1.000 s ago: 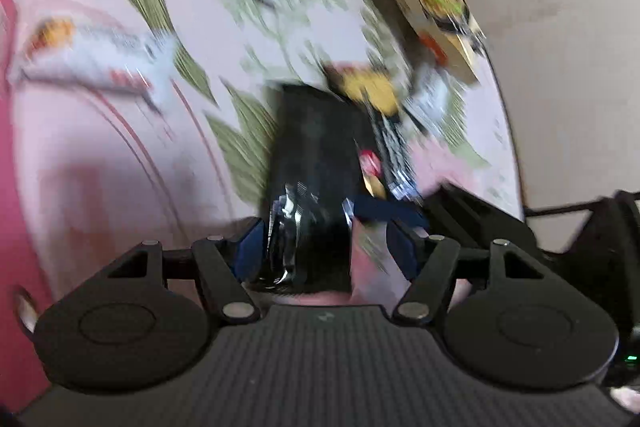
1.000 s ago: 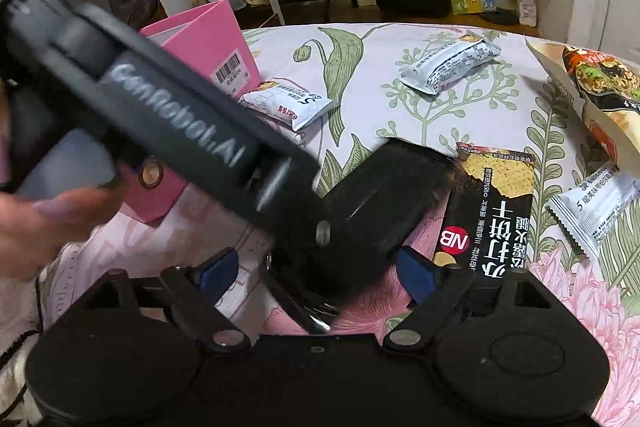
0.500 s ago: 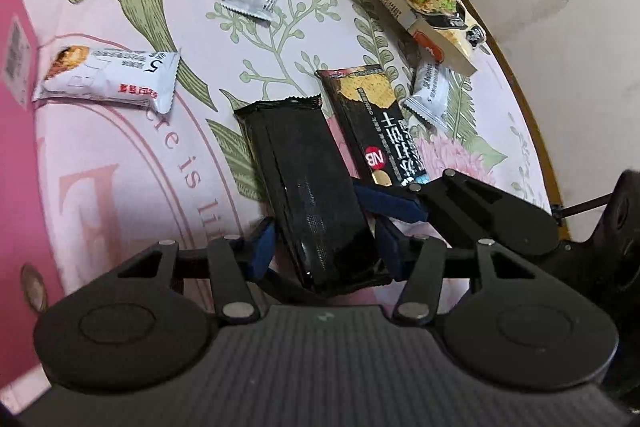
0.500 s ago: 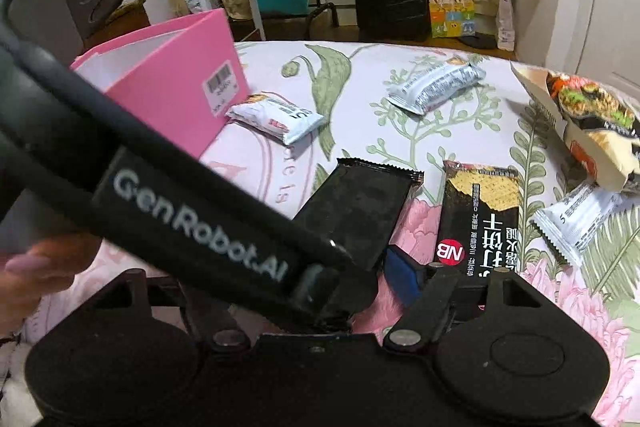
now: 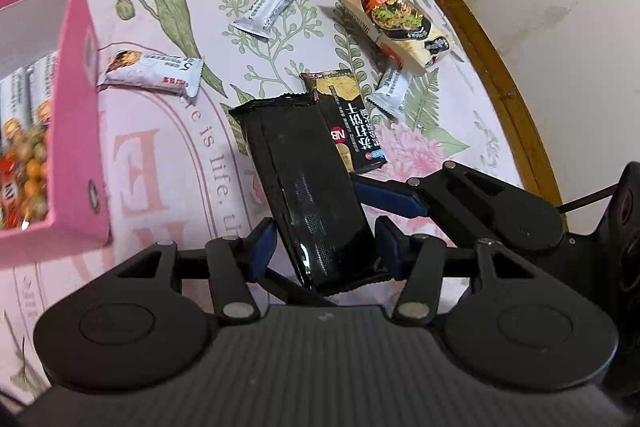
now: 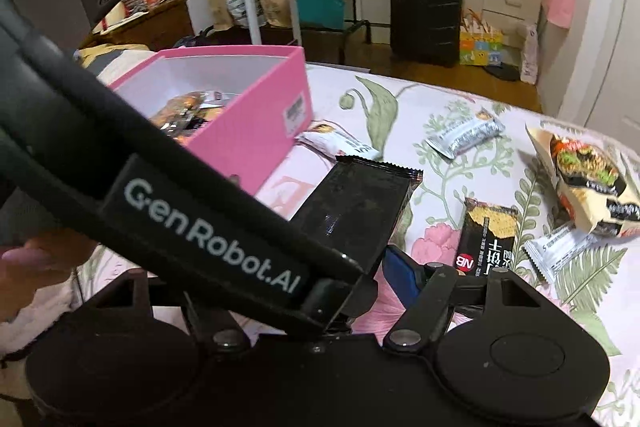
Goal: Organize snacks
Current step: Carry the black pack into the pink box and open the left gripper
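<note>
A long black snack pack [image 5: 308, 187] is held up off the floral tablecloth; it also shows in the right wrist view [image 6: 356, 211]. My left gripper [image 5: 326, 247] has its blue pads on either side of the pack's near end. My right gripper [image 6: 360, 279] sits under the same end, with one blue finger [image 5: 388, 199] visible beside the pack; the left gripper body hides its other finger. The pink box [image 5: 76, 131] holding several snacks stands at the left and shows in the right wrist view [image 6: 256, 123] too.
On the cloth lie a black NB cracker pack [image 5: 348, 123], three small white bars [image 5: 152, 73] [image 5: 272, 7] [image 5: 390, 91] and a noodle bag [image 5: 400, 23]. The table edge [image 5: 500, 79] runs along the right. A black suitcase [image 6: 426, 11] stands beyond.
The black pack has been lifted off the cloth and carried up and left toward the pink box. Both views have risen, and the box's inside now shows.
</note>
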### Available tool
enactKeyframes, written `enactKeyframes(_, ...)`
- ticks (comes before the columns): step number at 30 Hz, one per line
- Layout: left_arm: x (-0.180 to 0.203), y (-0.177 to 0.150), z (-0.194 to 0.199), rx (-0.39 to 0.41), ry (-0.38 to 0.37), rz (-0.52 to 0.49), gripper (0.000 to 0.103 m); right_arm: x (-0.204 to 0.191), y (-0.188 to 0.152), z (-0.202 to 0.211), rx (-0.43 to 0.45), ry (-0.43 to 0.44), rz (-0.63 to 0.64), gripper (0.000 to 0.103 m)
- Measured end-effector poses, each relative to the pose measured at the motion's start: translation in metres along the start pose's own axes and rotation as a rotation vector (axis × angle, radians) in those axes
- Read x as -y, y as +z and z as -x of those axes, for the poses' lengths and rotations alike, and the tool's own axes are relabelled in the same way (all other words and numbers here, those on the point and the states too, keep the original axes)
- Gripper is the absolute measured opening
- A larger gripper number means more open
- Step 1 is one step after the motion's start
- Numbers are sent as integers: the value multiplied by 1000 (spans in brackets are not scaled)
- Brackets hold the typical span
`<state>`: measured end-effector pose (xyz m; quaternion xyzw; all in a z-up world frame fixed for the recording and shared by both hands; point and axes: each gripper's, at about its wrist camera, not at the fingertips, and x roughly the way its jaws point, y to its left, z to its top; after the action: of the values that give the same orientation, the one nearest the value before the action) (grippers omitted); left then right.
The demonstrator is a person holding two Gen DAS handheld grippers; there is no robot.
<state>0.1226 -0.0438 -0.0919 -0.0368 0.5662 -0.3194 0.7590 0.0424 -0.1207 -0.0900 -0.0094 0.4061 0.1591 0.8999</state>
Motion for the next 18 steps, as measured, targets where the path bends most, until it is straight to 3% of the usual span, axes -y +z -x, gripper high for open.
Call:
enactKeyframes(8,-4,-26,49,103,4,46,52,-28,12,22,42,43,79,76)
enactKeyframes(18,-43,-49,106,218,11,106,52,-63,30,20,114,169,121,76)
